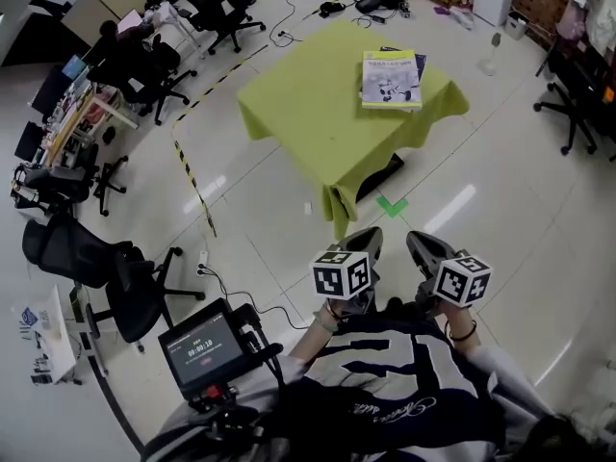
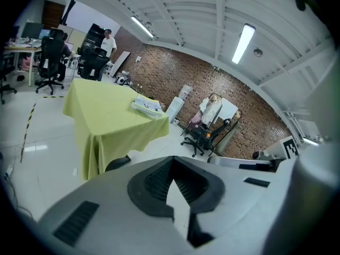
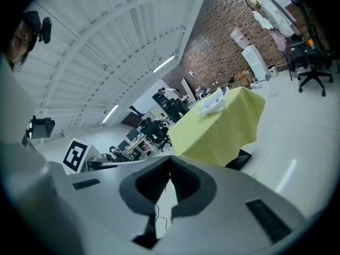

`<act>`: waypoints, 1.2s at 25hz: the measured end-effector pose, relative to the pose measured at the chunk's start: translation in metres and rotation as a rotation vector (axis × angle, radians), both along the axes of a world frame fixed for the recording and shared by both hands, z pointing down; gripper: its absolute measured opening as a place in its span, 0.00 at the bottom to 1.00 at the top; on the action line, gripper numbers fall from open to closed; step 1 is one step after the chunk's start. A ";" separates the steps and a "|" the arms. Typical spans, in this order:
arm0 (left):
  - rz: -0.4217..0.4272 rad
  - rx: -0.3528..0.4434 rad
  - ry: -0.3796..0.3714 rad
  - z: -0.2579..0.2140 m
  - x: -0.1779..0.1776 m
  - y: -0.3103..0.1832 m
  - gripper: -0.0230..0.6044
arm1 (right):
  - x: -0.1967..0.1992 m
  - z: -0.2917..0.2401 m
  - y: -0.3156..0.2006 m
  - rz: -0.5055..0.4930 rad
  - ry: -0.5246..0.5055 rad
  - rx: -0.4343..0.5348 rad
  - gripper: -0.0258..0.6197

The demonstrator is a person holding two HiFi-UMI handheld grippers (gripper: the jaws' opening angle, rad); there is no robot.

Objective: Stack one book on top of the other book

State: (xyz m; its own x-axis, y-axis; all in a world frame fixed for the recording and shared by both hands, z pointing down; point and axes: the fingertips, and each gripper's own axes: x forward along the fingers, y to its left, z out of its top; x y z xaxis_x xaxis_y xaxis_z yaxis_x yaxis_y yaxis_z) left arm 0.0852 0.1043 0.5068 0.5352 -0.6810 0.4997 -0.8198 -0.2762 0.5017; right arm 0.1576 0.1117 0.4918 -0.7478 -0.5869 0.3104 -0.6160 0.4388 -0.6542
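Note:
Two books lie stacked on the yellow-green table point(image 1: 308, 114). The top book point(image 1: 391, 78) has a pale cover with a green border, and a dark book point(image 1: 417, 59) peeks out under its far edge. The stack point(image 2: 147, 106) also shows in the left gripper view and, as the same stack point(image 3: 212, 102), in the right gripper view. Both grippers hang over the floor, well short of the table. My left gripper point(image 1: 366, 239) point(image 2: 171, 187) is shut and empty. So is my right gripper point(image 1: 422, 245) point(image 3: 170, 187).
Black office chairs point(image 1: 106, 268) stand at the left, and another chair point(image 1: 568, 85) at the right. A screen device point(image 1: 202, 349) sits by the person's left side. Striped tape point(image 1: 192, 176) and a green mark point(image 1: 392, 204) lie on the white floor. Cables clutter the far side.

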 end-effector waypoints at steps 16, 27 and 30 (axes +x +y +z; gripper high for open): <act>-0.135 0.058 -0.077 -0.015 -0.009 0.056 0.04 | -0.012 -0.001 0.051 -0.138 -0.053 0.017 0.04; -0.097 0.059 -0.075 -0.020 -0.025 0.063 0.04 | -0.034 -0.005 0.063 -0.126 -0.039 0.012 0.04; -0.092 0.066 -0.069 -0.023 -0.032 0.066 0.04 | -0.041 -0.009 0.067 -0.121 -0.036 0.019 0.04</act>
State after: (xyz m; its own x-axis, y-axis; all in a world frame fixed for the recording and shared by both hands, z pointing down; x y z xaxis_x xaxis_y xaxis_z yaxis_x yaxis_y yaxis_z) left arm 0.0536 0.1708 0.4842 0.4349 -0.7582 0.4858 -0.8751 -0.2287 0.4264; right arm 0.1164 0.1790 0.4827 -0.8240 -0.4970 0.2719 -0.5340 0.5210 -0.6659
